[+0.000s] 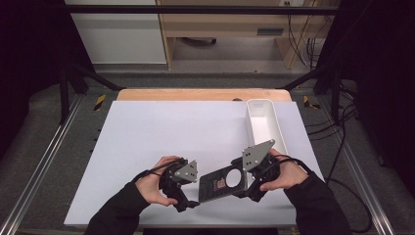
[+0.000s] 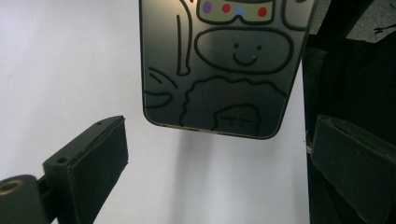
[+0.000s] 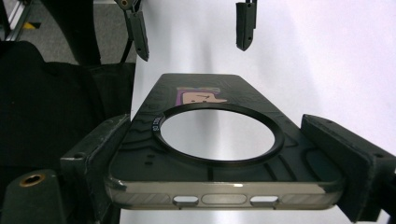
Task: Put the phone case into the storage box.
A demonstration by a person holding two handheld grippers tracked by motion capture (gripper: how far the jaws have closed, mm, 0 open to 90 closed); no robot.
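A dark, smoky phone case (image 1: 221, 183) with a black ring and cartoon line drawings is held level just above the white mat (image 1: 171, 132). My right gripper (image 1: 246, 185) is shut on its right end. In the right gripper view the two jaws of the right gripper (image 3: 224, 151) press the long sides of the case (image 3: 205, 95) near its port cutouts. My left gripper (image 1: 190, 199) stands open at the case's other end. In the left gripper view the case's rounded end (image 2: 224, 70) hangs ahead of the spread jaws of the left gripper (image 2: 219, 161), untouched. The left gripper's fingers (image 3: 137, 32) hang beyond the case.
A long white tray (image 1: 264, 125) lies at the right side of the mat, just beyond my right hand. The wooden table edge (image 1: 195, 94) runs along the far side. Black sleeves come in from the bottom.
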